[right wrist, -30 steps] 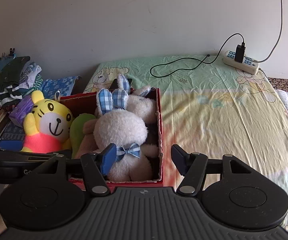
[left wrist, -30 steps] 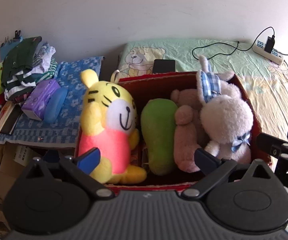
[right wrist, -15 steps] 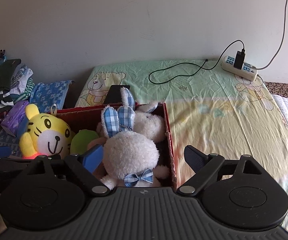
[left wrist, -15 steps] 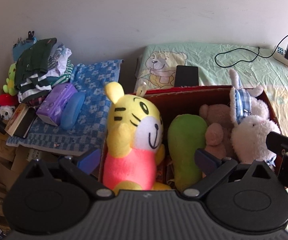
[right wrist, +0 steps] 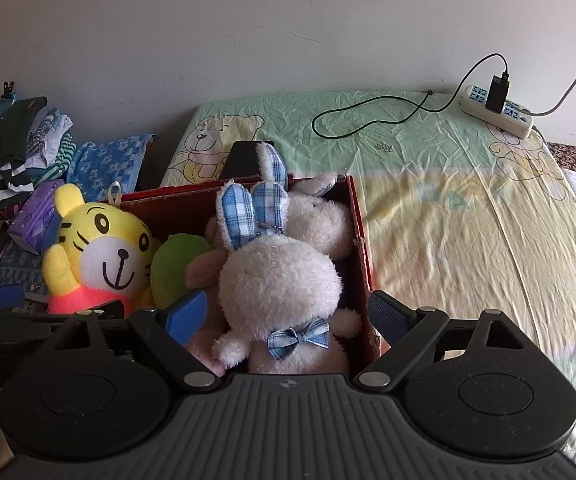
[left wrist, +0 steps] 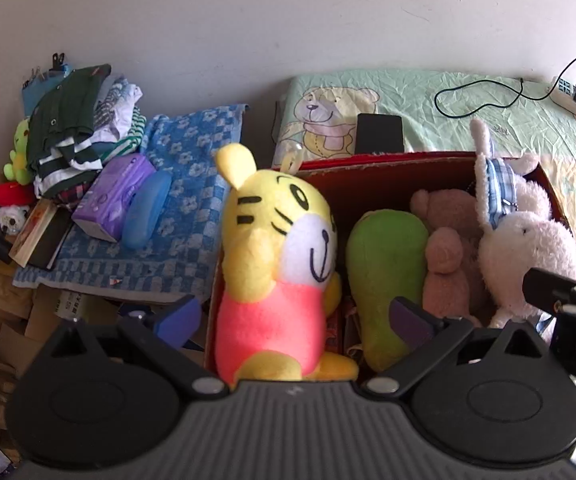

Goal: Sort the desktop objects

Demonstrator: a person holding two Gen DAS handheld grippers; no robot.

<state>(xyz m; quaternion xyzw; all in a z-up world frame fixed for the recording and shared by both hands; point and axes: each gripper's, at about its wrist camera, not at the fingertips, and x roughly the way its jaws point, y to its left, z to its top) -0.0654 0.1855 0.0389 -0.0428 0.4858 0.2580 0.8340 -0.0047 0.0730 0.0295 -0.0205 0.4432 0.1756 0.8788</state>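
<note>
A red box (left wrist: 388, 162) (right wrist: 362, 236) on the bed holds several plush toys: a yellow tiger (left wrist: 279, 264) (right wrist: 103, 256), a green plush (left wrist: 386, 272) (right wrist: 177, 264), a brown bear (left wrist: 446, 256) and a white rabbit with blue checked ears (left wrist: 524, 248) (right wrist: 279, 276). My left gripper (left wrist: 294, 320) is open, its fingers either side of the tiger's lower body. My right gripper (right wrist: 283, 314) is open, its fingers either side of the rabbit, the right one outside the box wall.
A black phone (left wrist: 380, 134) lies behind the box on the bear-print sheet (right wrist: 448, 184). A power strip (right wrist: 496, 110) with a cable is at the back right. A clothes pile (left wrist: 75, 132), purple tissue pack (left wrist: 113, 196) and blue case (left wrist: 145, 216) sit left.
Both grippers have shifted left and closer to the box. The left now frames the tiger instead of the green plush. Both stay open.
</note>
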